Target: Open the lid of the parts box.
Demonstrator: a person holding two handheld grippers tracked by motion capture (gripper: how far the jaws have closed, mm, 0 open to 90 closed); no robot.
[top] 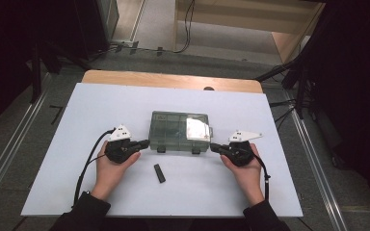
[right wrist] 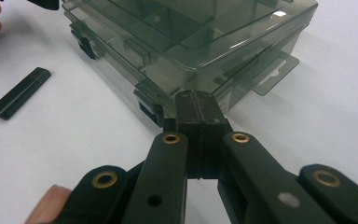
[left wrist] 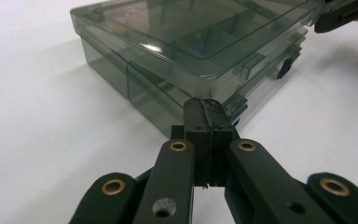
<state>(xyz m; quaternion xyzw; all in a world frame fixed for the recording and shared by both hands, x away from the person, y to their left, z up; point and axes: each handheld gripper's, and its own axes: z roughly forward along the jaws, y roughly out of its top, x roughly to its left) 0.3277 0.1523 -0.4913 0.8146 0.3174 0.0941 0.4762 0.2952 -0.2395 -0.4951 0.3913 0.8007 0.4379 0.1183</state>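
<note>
Sleeves and forearms come in at the near edge of the white table (top: 53,159), each hand wrapped round a gripper; between the hands, a little nearer than the box, a small black bar (top: 159,173) lies flat on the table, apart from everything else; the left gripper (top: 146,143) has its jaws pressed together with nothing between them, the tips right at the near left corner of the box, though actual contact cannot be told; the right gripper (top: 212,146) is likewise closed on nothing, its tips at the near right corner by the hang tab; the smoky clear compartment box (top: 179,131) sits at the middle of the table, lid down, two dark latches on its near side; beyond it runs the wooden table edge (top: 173,79), then floor and cables
</note>
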